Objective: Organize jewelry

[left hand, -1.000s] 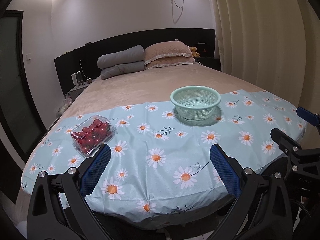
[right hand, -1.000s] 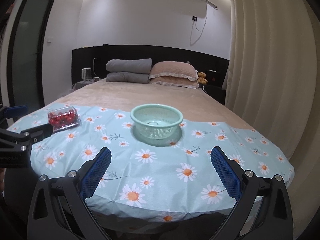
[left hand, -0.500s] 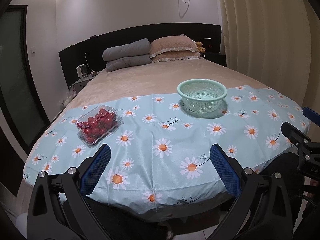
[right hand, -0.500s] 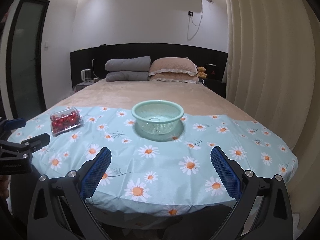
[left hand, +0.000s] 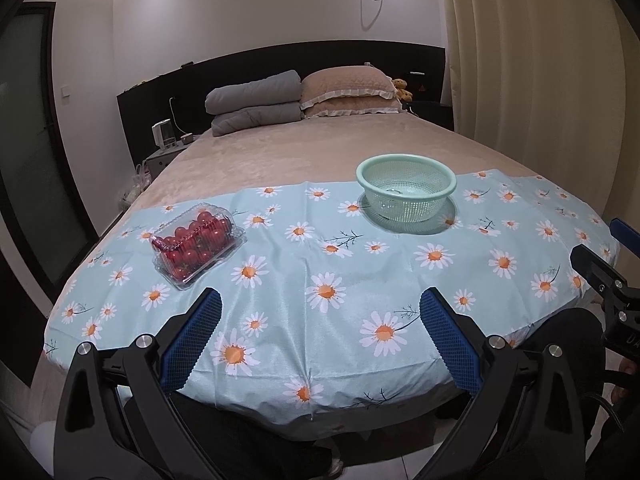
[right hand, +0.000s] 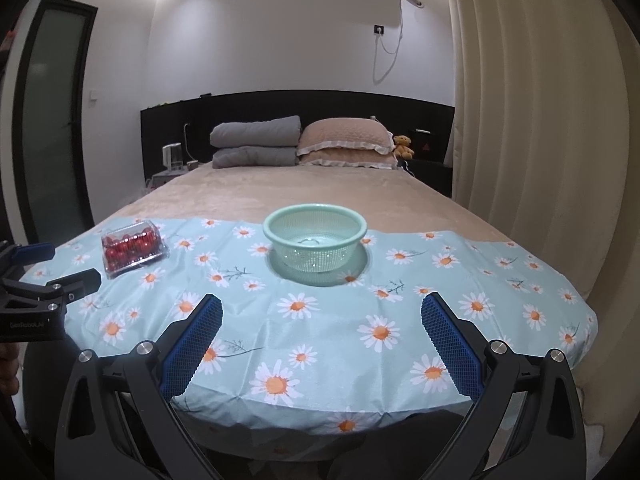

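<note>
1. Left wrist view: the left gripper (left hand: pixel 320 312) is spread wide, nothing held; the right gripper (right hand: pixel 322 314) likewise.
2. No jewelry is visible; a clamshell box (left hand: pixel 196 242) and colander (left hand: pixel 406 192) are seen.
3. The box should probably be approached squarely.

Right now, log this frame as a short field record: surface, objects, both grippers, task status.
surface: daisy-print cloth spread over the foot of a bed
box: clear lidded box of red round items, left side of cloth; jewelry or fruit, cannot tell
basket: green mesh basket, upright, centre, looks empty
left gripper: open, holding nothing
right gripper: open, holding nothing
status: box closed, nothing moved into basket yet
</note>
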A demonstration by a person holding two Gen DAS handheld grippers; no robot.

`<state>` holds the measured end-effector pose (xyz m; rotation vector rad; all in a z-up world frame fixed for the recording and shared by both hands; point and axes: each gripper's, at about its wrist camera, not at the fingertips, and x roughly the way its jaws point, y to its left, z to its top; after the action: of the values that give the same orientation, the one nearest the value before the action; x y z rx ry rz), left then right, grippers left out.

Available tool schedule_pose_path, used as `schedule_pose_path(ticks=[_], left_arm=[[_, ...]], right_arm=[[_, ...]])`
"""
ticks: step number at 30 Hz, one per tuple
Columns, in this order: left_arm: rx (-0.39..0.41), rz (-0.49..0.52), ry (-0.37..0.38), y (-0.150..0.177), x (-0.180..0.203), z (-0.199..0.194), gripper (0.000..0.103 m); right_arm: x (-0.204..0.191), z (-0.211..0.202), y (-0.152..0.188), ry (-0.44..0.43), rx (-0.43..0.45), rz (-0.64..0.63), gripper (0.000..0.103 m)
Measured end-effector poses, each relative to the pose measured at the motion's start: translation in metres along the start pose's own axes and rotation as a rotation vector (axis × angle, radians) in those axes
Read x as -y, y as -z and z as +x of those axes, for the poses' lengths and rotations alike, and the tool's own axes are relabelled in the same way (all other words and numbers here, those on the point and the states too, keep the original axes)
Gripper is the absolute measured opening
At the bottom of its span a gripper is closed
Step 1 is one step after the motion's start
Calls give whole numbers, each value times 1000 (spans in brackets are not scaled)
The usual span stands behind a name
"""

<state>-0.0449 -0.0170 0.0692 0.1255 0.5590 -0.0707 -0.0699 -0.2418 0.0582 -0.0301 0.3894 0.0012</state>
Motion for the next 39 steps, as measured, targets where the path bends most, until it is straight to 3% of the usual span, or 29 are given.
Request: schedule_pose_path(ticks=[11, 39], left_arm=[[24, -5, -12, -3, 0, -3, 97], [-16, 66, -6, 2, 11, 10, 97]], right_arm=[[-6, 1, 0, 13, -7, -36, 95], [-18, -5, 6, 4, 18, -127, 95]])
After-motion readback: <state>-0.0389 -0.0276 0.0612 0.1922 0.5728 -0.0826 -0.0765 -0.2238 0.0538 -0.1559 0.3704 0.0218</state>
